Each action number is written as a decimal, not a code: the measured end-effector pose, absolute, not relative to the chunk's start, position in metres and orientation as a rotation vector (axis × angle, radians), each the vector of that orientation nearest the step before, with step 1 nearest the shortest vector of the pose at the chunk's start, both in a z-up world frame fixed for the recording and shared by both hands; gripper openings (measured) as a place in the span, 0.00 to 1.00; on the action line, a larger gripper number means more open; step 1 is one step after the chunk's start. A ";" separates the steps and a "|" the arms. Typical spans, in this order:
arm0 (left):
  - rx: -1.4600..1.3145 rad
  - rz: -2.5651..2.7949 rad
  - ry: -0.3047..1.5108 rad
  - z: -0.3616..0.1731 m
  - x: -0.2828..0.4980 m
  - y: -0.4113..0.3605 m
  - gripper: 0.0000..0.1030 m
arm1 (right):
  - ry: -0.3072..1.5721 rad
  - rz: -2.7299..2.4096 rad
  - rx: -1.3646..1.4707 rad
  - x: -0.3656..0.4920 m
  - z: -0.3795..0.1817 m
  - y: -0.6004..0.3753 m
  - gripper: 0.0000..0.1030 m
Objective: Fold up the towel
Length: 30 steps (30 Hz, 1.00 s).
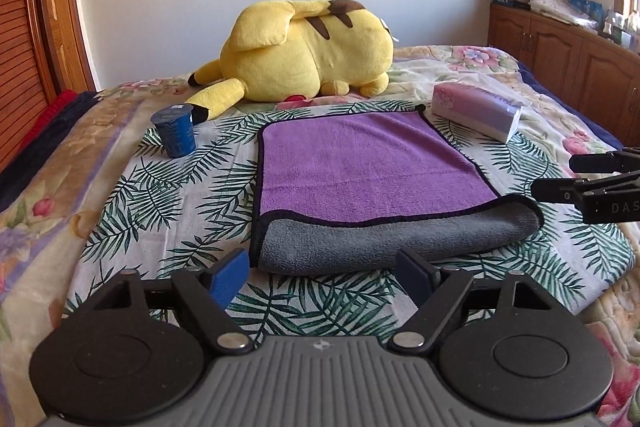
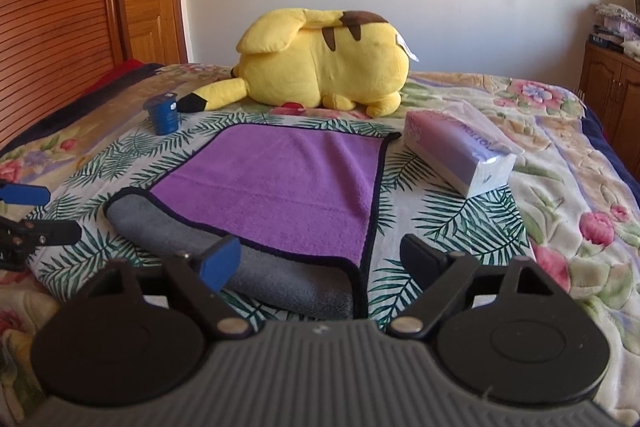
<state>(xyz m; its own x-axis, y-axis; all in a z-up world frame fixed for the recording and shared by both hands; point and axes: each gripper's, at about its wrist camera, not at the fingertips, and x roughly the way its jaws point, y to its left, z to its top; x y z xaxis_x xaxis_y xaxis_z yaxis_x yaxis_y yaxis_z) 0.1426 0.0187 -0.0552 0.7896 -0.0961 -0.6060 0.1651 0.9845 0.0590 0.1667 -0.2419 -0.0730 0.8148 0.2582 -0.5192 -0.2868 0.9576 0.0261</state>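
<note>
A purple towel [image 1: 360, 163] with a grey underside and black trim lies on the leaf-print cloth on the bed, its near edge folded over in a grey roll [image 1: 400, 239]. It also shows in the right wrist view [image 2: 288, 175]. My left gripper [image 1: 324, 267] is open and empty, just short of the towel's near left edge. My right gripper [image 2: 320, 259] is open and empty, over the towel's near right corner; its fingers show at the right edge of the left wrist view [image 1: 568, 175].
A yellow plush toy [image 1: 304, 51] lies behind the towel. A blue cup [image 1: 175, 131] stands to the towel's far left. A tissue pack [image 1: 476, 111] lies at its far right. A wooden wardrobe is on the left, a wooden cabinet [image 1: 560, 55] on the right.
</note>
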 end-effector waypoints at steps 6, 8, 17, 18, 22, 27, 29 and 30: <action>0.112 -0.145 0.657 -0.062 0.156 0.024 0.54 | 0.574 0.303 -0.055 0.180 -0.081 -0.240 0.82; 0.115 -0.144 0.656 -0.064 0.160 0.025 0.54 | 0.583 0.306 -0.059 0.183 -0.082 -0.240 0.81; 0.128 -0.149 0.664 -0.070 0.180 0.031 0.47 | 0.613 0.321 -0.052 0.194 -0.088 -0.242 0.79; 0.125 -0.149 0.666 -0.071 0.182 0.032 0.47 | 0.616 0.322 -0.052 0.195 -0.089 -0.242 0.79; 0.121 -0.145 0.665 -0.073 0.190 0.035 0.47 | 0.626 0.324 -0.056 0.199 -0.092 -0.243 0.79; 0.105 -0.152 0.674 -0.077 0.201 0.039 0.47 | 0.637 0.326 -0.061 0.202 -0.094 -0.242 0.79; 0.105 -0.153 0.680 -0.078 0.205 0.040 0.47 | 0.644 0.327 -0.063 0.203 -0.096 -0.242 0.79; 0.109 -0.154 0.681 -0.079 0.206 0.041 0.47 | 0.646 0.327 -0.065 0.204 -0.096 -0.242 0.79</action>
